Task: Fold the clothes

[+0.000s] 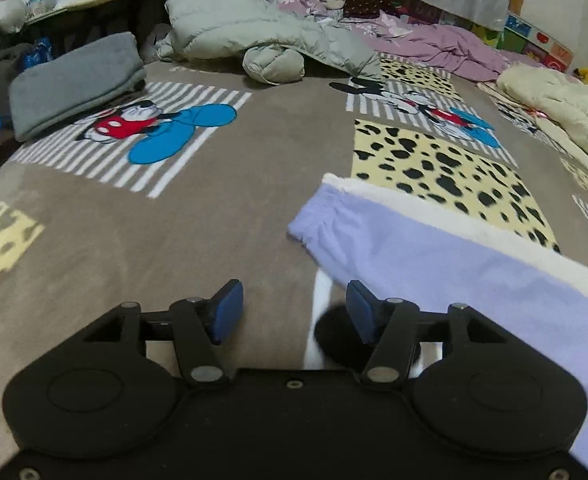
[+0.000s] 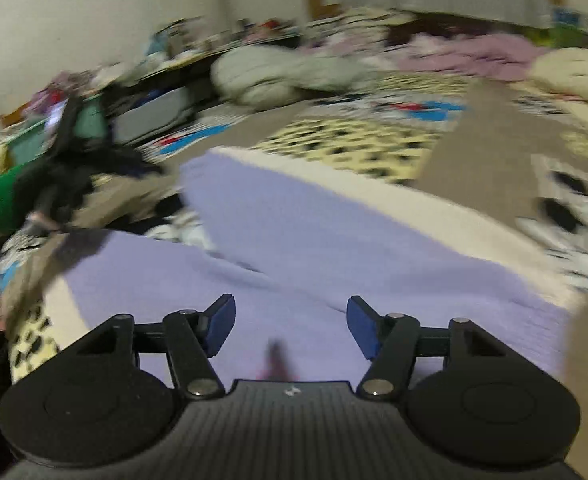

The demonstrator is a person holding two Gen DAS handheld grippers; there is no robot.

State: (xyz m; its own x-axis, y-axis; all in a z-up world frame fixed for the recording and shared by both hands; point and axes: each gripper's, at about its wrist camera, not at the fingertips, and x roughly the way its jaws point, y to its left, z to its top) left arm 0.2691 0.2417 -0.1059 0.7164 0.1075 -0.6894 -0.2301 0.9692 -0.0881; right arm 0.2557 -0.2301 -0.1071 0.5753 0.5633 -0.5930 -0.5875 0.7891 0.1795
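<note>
A lavender garment (image 1: 434,252) with a cream fleece lining lies spread on a cartoon-print blanket (image 1: 214,216). The left gripper (image 1: 294,306) hovers with jaws wide apart and empty, the garment's cuffed end just ahead and to its right. The right gripper (image 2: 290,322), also wide open and empty, sits directly above the lavender cloth, possibly not touching; that view is blurred.

Both wrist views sit low over the patterned blanket (image 1: 254,208), facing the far wall; both share the lavender garment (image 1: 434,256) (image 2: 314,240).
</note>
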